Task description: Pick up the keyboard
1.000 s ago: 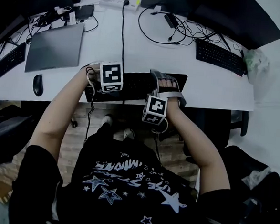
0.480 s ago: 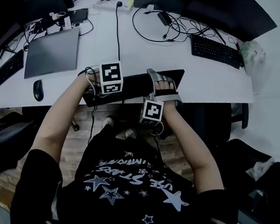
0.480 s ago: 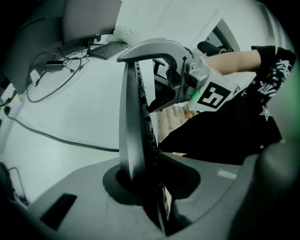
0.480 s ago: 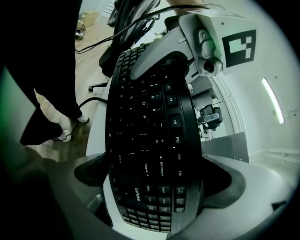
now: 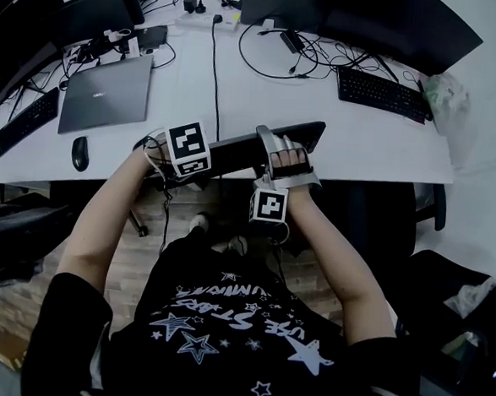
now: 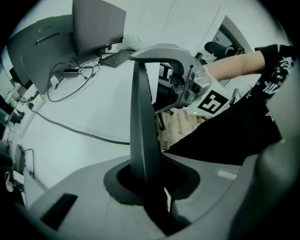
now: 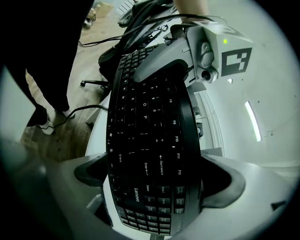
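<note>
Two grippers were seen clamped on the black keyboard (image 5: 234, 150), which was held tilted at the near edge of the white desk (image 5: 188, 87), its right end higher in the head view. Whether it still touched the desk could not be told. The left gripper (image 6: 150, 187) was narrowed onto the board's thin side; its jaws had just been closing, and the keyboard stood edge-on between them. The right gripper (image 7: 157, 187) was spread wide across the key face near the number pad, with one jaw set against each long edge. A closed laptop (image 5: 102, 98) and a mouse (image 5: 80, 152) were seen further left on the desk. A second keyboard (image 5: 382, 94) lay well apart at the far right, below a monitor (image 5: 362, 19).
</note>
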`<move>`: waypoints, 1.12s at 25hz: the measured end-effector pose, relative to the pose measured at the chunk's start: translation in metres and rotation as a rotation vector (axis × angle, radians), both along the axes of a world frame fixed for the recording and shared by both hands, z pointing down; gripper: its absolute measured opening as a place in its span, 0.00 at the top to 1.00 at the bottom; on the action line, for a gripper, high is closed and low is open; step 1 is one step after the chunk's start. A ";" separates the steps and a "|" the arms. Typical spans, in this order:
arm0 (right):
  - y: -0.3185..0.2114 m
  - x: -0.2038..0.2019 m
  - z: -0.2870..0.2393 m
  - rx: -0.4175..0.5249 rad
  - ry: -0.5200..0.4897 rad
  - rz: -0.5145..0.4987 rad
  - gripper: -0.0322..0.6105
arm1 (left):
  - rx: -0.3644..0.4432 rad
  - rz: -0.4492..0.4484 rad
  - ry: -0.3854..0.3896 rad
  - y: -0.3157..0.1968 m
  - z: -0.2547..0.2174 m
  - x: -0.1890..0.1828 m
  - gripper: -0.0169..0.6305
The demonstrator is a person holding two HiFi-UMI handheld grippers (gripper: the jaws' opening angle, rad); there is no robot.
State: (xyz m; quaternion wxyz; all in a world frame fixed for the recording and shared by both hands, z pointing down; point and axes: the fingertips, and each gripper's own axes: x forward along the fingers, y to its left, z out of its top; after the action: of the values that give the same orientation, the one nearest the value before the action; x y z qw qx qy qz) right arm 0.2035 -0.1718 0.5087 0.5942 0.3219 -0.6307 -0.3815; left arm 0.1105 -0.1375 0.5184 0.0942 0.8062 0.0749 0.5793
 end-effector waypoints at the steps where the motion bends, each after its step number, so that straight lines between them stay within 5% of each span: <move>1: 0.005 0.000 -0.004 0.024 0.007 -0.014 0.05 | 0.007 -0.010 0.002 0.005 -0.003 0.000 0.83; 14: 0.081 0.009 -0.008 -0.036 -0.033 -0.184 0.05 | -0.018 -0.117 0.030 0.085 -0.012 0.016 0.84; 17: 0.094 0.010 -0.014 0.024 -0.022 -0.200 0.05 | -0.069 -0.137 0.045 0.099 -0.011 0.014 0.84; 23: 0.112 0.010 -0.032 0.077 -0.044 -0.125 0.05 | -0.116 -0.161 0.145 0.115 -0.016 0.004 0.84; 28: 0.126 0.010 -0.044 0.140 -0.090 0.029 0.05 | -0.132 -0.273 0.261 0.114 -0.023 -0.009 0.84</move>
State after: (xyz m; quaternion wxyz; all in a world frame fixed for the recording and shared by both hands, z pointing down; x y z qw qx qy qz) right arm 0.2138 -0.0454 0.4645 0.5468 0.3884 -0.6240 -0.4010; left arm 0.1016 -0.0234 0.4952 0.2140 0.8692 0.0143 0.4455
